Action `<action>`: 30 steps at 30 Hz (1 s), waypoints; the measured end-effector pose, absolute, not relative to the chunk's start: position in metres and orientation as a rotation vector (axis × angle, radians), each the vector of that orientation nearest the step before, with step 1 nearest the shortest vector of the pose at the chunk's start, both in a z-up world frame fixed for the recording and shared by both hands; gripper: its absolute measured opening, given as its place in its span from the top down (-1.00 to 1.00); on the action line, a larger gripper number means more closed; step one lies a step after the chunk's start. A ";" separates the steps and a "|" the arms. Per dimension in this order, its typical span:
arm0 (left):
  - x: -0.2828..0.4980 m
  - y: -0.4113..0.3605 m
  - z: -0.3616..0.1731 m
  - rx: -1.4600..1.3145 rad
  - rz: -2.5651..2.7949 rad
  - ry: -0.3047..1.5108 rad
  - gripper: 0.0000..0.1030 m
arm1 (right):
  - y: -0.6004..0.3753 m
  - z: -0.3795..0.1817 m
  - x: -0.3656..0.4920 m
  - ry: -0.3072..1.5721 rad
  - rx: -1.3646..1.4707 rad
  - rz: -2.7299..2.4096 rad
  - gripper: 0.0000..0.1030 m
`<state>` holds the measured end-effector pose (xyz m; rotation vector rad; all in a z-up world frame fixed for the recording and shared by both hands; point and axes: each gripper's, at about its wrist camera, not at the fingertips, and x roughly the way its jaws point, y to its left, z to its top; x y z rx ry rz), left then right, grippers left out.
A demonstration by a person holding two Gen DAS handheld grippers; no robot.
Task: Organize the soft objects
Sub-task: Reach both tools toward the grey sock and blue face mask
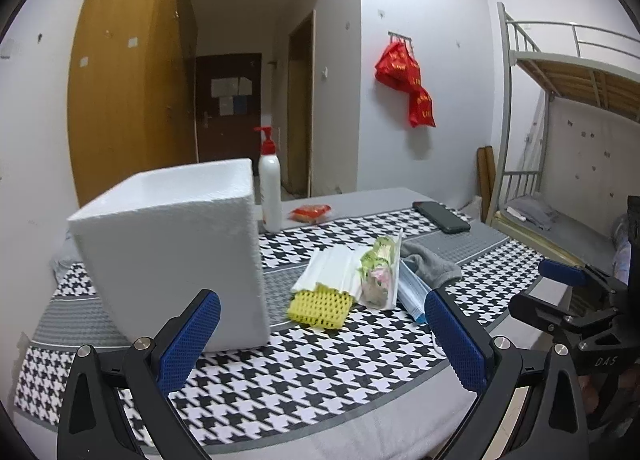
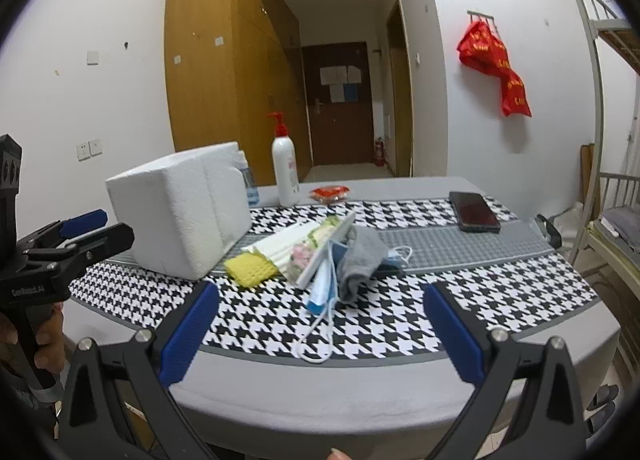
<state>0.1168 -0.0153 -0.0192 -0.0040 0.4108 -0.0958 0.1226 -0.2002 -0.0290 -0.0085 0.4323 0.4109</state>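
Houndstooth-covered table stands in a white-walled bunk-bed room.

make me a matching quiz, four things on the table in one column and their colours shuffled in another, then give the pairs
Things:
1. foam net
2. sock
3. phone
4. snack packet

Colours:
a. grey
b. red
c. yellow
d. black

Pairs: 1-c, 2-a, 3-d, 4-b
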 end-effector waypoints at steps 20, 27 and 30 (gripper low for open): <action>0.181 -0.035 -0.035 0.010 -0.162 0.527 -0.98 | -0.212 -0.045 0.184 0.522 0.033 0.414 -0.96; 0.199 -0.041 -0.039 0.036 -0.169 0.551 -0.98 | -0.208 -0.054 0.213 0.579 0.038 0.413 -0.69; 0.203 -0.041 -0.040 0.036 -0.178 0.557 -0.98 | -0.208 -0.057 0.223 0.608 0.053 0.421 -0.42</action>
